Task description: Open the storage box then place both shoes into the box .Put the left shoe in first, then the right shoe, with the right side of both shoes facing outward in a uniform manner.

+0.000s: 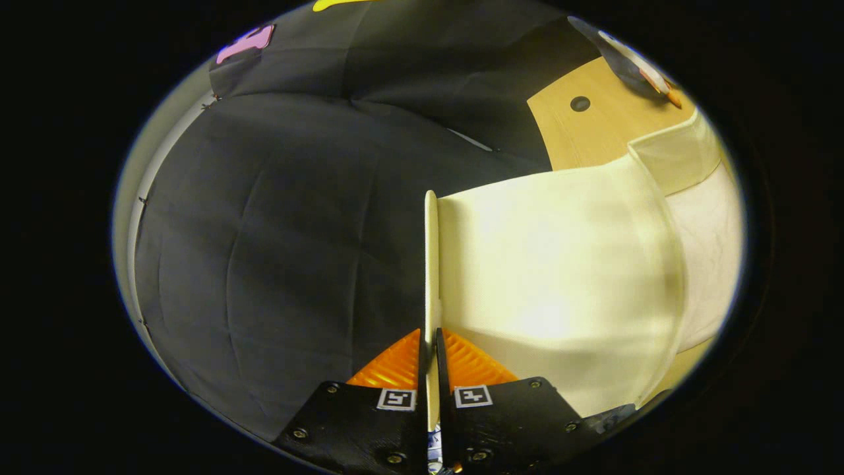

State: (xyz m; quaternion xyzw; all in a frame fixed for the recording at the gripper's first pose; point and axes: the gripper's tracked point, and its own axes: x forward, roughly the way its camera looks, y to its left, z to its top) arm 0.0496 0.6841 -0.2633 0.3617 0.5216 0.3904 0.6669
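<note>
- Black cloth covers the booth wall behind everything, with a tan wooden worktop showing beyond the box, a round hole in it.
- On that worktop sits the storage box, pale cream and translucent; its side wall and part of its inside show past the raised panel.
- The lid of the box is swung up and seen nearly edge-on, its thin front edge running straight up from between the fingers and its broad face spreading off to one side.
- The hand-held gripper is closed on that lid: both fingers press on the thin edge, one from each side, with no gap left between them and the plastic.
- A dark object with a white and orange tip lies at the far end of the worktop; it may be a shoe, but I cannot tell.
- Judging by this, the work is in its first step, opening the box. The lid looks well lifted, though whether it is fully open cannot be told.
- Both shoes remain to be placed: left first, then right, right sides facing outward.
</note>
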